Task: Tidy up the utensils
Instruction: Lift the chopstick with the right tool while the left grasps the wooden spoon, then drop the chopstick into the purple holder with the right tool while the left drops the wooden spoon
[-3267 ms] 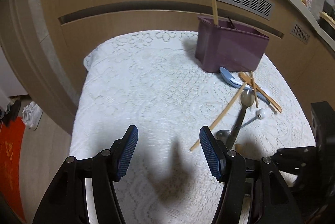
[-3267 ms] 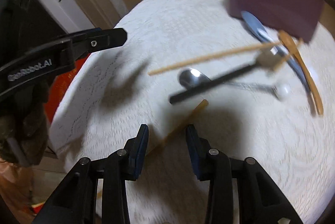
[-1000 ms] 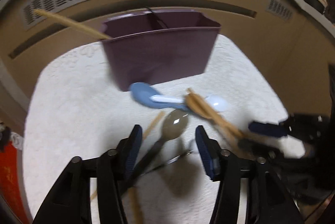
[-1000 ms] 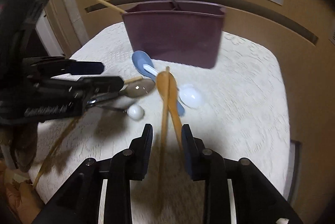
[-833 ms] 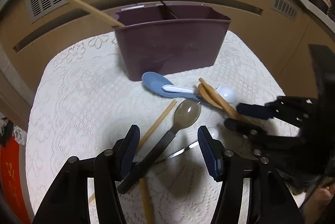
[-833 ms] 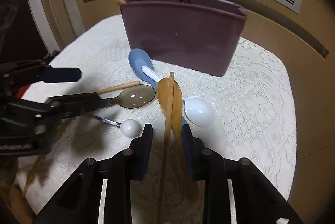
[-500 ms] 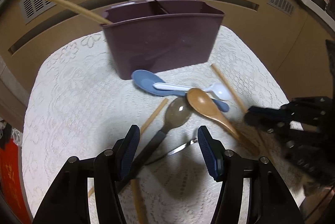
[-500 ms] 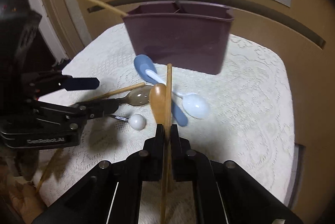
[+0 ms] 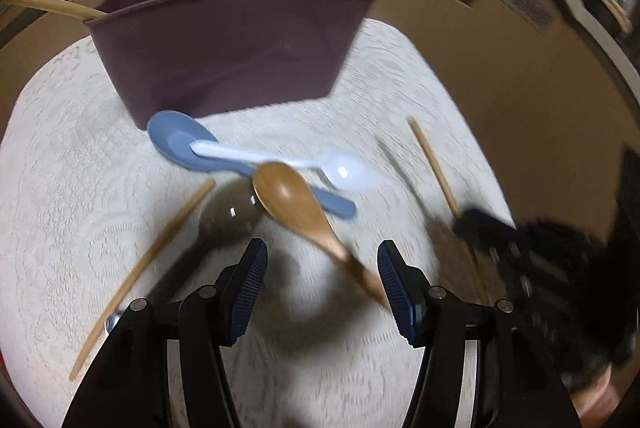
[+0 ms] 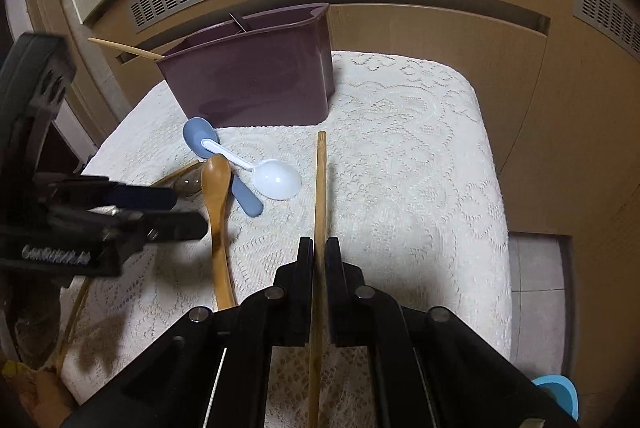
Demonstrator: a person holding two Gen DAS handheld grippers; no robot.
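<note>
A single light wooden chopstick (image 10: pixel 320 184) is clamped between the closed fingers of the right tool (image 10: pixel 319 248), its far end pointing toward the dark purple plastic utensil caddy (image 10: pixel 256 80) that stands at the back of the white lace-covered surface (image 10: pixel 420 168). The left tool (image 9: pixel 320 288) is held wide open and empty above the long-handled brown wooden spoon (image 9: pixel 296 204), which lies across a blue plastic spoon (image 9: pixel 180 140) and beside a white plastic spoon (image 9: pixel 344 172). A second chopstick (image 9: pixel 148 260) lies loose on the cloth, and another already leans in the caddy. The grip sits partway along the stick (a long lever ahead of it), so the stick is judged liable to pivot or catch the caddy's rim. The overlapping spoons could be dragged along if the wooden one is lifted carelessly.
</note>
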